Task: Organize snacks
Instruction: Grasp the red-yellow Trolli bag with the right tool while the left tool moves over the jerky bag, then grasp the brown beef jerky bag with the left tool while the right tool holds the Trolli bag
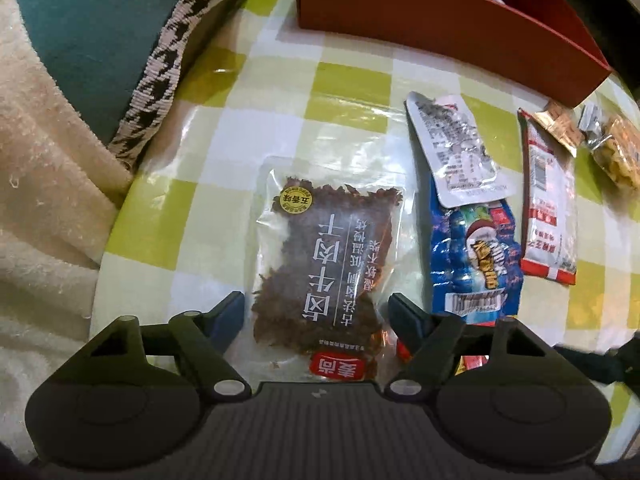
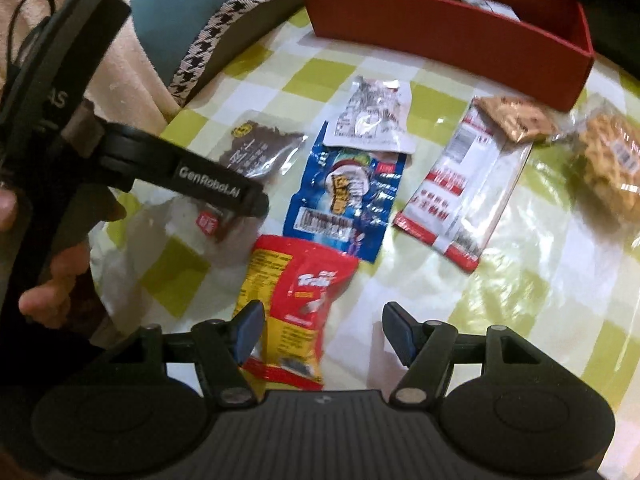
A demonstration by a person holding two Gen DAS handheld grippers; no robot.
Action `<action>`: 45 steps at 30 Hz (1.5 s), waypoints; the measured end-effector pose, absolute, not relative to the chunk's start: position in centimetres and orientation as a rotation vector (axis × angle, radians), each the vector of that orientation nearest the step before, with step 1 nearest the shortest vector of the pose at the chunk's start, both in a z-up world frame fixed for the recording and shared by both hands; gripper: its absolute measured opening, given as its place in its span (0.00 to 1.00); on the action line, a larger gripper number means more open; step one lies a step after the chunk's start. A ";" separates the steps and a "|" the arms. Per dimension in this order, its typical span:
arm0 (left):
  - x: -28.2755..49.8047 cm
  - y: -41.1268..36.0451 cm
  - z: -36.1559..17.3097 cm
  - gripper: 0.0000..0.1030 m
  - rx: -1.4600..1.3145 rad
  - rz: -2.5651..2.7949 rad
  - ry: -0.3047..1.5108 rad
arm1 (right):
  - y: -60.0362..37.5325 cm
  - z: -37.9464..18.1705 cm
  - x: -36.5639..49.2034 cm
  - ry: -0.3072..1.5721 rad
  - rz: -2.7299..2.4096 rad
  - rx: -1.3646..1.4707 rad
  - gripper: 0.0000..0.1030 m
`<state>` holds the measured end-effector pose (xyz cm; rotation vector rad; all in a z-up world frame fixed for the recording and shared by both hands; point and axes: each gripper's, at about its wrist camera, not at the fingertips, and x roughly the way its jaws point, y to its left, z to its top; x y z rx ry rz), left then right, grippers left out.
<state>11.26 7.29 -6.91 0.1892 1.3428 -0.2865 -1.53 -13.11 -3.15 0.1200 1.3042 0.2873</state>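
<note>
Hovering my left gripper (image 1: 316, 314) over the beef jerky packet (image 1: 326, 264) at lower centre, jaws apart astride it; my right gripper (image 2: 324, 330) jaws gape above the red-yellow snack bag (image 2: 296, 300) on the bench (image 2: 460, 300)

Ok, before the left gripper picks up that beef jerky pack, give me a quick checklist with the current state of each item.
1. Beef jerky pack lies between the left gripper's fingers: ok.
2. Pads pressing on the pack: not ok, gaps show on both sides.
3. Jerky pack free of the blue snack packet: ok, they lie apart.
4. Red box open with room inside: cannot tell.
5. Right gripper out of the way: ok, it is open over the red and yellow snack bag.
</note>
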 end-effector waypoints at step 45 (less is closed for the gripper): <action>7.8 4.0 -7.4 0.91 0.238 -0.191 1.368 | -16.9 -4.3 -1.9 1.255 0.257 0.051 0.64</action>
